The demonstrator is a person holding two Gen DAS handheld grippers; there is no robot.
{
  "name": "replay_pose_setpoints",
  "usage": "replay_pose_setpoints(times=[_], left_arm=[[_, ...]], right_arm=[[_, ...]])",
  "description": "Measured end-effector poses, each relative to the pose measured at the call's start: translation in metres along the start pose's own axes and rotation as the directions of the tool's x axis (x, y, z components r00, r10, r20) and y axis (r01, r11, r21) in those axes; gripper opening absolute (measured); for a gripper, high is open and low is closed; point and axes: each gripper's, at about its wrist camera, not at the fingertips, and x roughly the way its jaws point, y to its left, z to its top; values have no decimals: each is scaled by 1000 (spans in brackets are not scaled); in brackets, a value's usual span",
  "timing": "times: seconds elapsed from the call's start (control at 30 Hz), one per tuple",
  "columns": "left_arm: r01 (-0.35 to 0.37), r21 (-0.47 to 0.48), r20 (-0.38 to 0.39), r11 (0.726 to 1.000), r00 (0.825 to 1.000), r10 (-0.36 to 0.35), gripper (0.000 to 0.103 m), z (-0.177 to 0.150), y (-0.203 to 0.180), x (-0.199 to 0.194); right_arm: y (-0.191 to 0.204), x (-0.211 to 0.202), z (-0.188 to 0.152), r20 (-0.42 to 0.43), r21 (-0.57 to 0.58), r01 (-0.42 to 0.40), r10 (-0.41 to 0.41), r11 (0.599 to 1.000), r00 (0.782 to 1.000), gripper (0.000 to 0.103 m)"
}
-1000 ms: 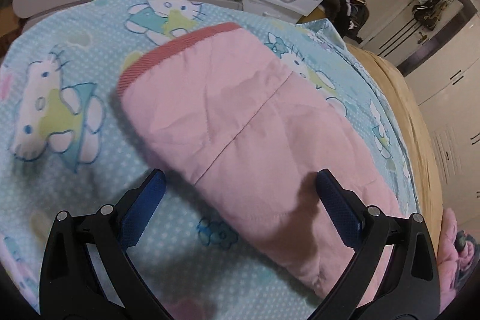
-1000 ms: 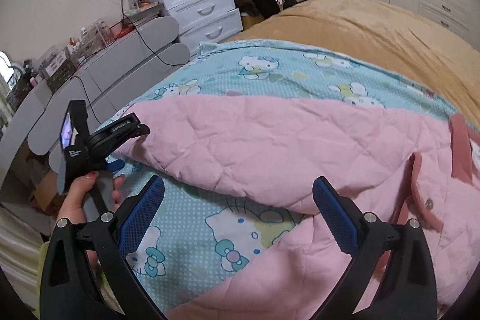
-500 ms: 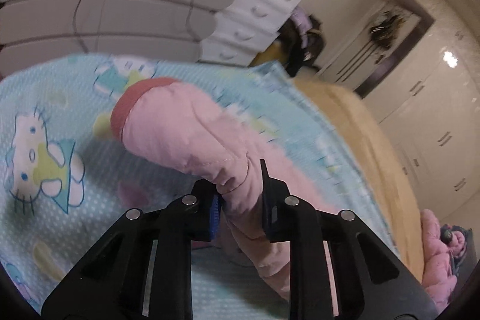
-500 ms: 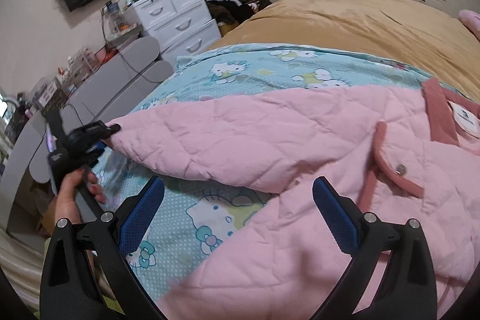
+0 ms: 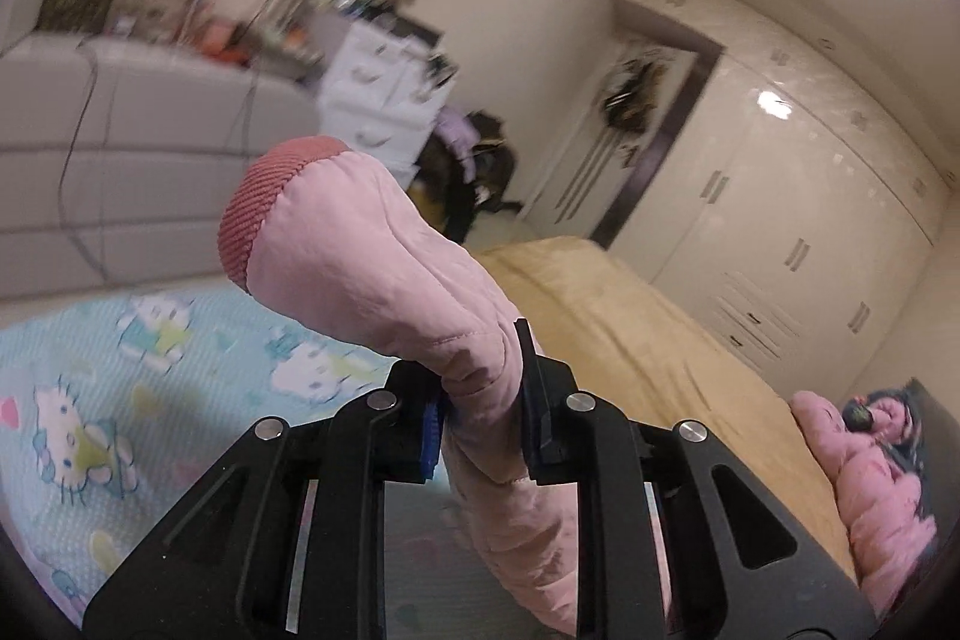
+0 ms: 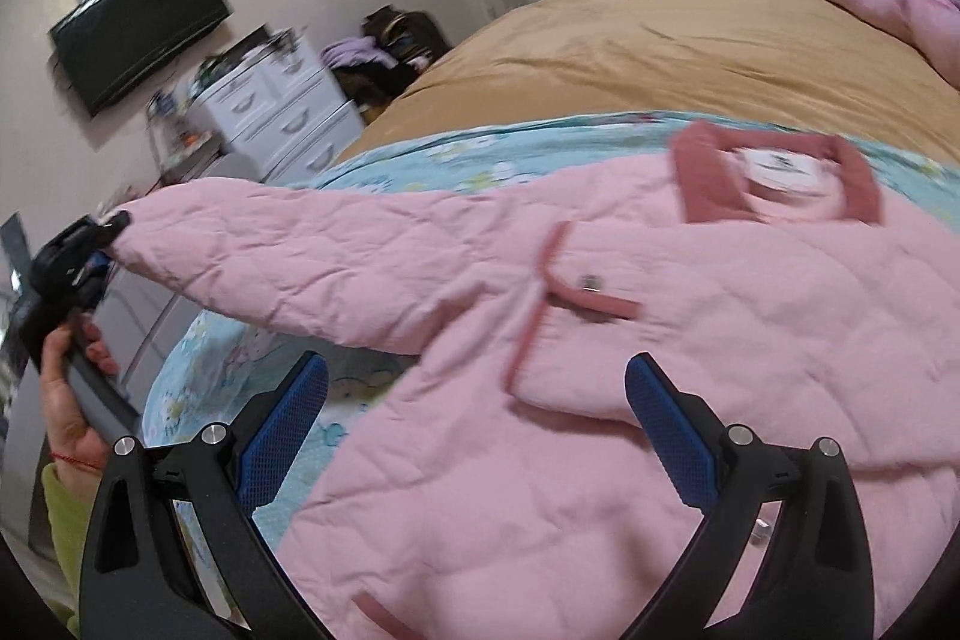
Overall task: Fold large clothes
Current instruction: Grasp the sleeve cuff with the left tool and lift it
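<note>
A black wall television [image 6: 139,30] hangs at the upper left of the right wrist view, with a white chest of drawers [image 6: 282,112] below it toward the centre. A tan bedspread [image 6: 660,52] fills the upper middle, a blue cartoon-cat sheet [image 5: 90,400] overlapping it. White wardrobes [image 5: 798,220] line the right of the left wrist view.

Pink quilted jacket [image 6: 600,400] lies spread on the bed, collar at one o'clock, one sleeve [image 5: 372,268] lifted toward nine o'clock.

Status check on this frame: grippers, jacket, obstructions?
Left gripper shut on sleeve, lifted off bedspread. Right gripper open, empty, over pink jacket body. Nothing in the way.
</note>
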Motion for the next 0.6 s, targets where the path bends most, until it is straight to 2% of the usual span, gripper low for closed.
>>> replay_pose_setpoints(times=[0.17,0.4,0.6], left_arm=[[84,46,28,995,996,-86,12,5,-33,-19],[162,72,29,984,986,-164,12,3,-61,-33],[247,117,24,962,968,-251,12,-4,-88,-41]], right_arm=[[-31,-25,-8,27,59,48,-50,997,998,99],[-70,-57,-20,52,139,80,-88,987,995,99],[-86,-79,-29,69,182,87,-101,979,993,99]])
